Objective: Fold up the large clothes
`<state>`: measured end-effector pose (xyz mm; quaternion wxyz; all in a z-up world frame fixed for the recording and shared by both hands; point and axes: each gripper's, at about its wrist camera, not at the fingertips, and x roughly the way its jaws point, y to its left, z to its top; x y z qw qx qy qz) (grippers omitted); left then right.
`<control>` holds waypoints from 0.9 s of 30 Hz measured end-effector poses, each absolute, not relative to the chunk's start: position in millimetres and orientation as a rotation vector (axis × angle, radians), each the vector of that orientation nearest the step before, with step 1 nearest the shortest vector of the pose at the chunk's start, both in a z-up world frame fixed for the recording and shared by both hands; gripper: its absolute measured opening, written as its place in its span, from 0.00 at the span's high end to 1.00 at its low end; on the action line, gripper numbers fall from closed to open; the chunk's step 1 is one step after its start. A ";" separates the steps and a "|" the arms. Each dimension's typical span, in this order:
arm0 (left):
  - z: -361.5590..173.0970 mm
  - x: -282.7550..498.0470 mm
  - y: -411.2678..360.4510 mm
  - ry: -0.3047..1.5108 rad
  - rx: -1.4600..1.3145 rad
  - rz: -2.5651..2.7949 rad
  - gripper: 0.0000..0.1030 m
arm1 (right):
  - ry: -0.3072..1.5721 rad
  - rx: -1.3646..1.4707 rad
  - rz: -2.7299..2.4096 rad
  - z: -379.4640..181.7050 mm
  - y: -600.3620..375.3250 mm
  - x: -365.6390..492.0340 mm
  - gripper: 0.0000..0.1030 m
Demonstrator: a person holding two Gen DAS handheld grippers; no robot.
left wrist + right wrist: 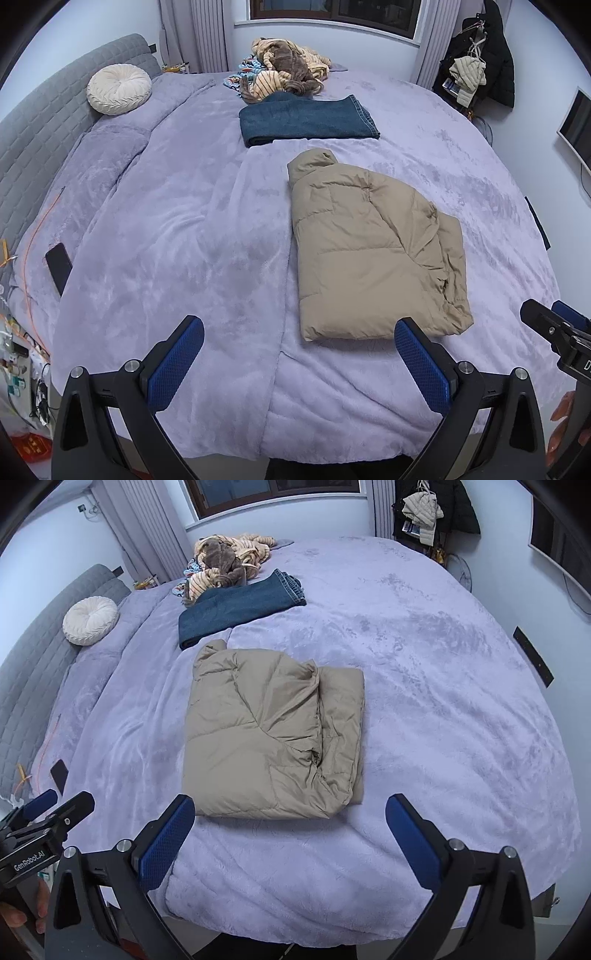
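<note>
A tan puffer jacket (365, 251) lies folded lengthwise on the lilac fleece bed cover (184, 221), collar away from me; it also shows in the right wrist view (266, 734). My left gripper (299, 328) is open and empty above the near edge of the bed, its right finger just in front of the jacket's hem. My right gripper (290, 806) is open and empty, hovering just in front of the jacket's hem. The right gripper also shows at the right edge of the left view (554, 317); the left gripper shows at the left edge of the right view (55, 801).
Folded blue jeans (306, 120) lie beyond the jacket. A heap of striped and brown clothes (284, 70) sits at the far edge. A round cream cushion (119, 88) leans on the grey headboard (40, 122). A black phone (59, 267) lies at left. Coats hang at the far right (480, 62).
</note>
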<state>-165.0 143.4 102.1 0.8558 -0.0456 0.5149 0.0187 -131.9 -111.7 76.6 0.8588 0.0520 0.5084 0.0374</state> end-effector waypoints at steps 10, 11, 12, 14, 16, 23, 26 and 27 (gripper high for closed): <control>110.8 -164.5 141.7 1.053 -0.067 0.039 0.00 | 1.041 0.060 0.044 94.7 -102.6 -130.7 0.00; 111.4 -164.6 141.7 1.052 -0.067 0.040 0.00 | 1.042 0.061 0.042 95.4 -102.1 -130.7 0.00; 111.4 -164.8 141.7 1.051 -0.065 0.041 0.00 | 1.042 0.060 0.042 95.2 -102.1 -130.4 0.00; 112.6 -165.1 141.7 1.047 -0.061 0.044 0.00 | 1.042 0.060 0.042 95.7 -101.8 -130.8 0.00; 113.8 -165.1 141.6 1.045 -0.056 0.047 0.00 | 1.041 0.060 0.042 95.7 -102.2 -130.5 0.00; 116.4 -165.3 141.4 1.040 -0.053 0.051 0.00 | 1.040 0.060 0.034 97.7 -102.6 -130.1 0.00; 118.5 -165.4 141.6 1.036 -0.052 0.055 0.00 | 1.040 0.060 0.031 98.9 -102.0 -130.4 0.00; 118.6 -165.4 141.7 1.036 -0.052 0.054 0.00 | 1.039 0.059 0.030 99.0 -101.8 -130.5 0.00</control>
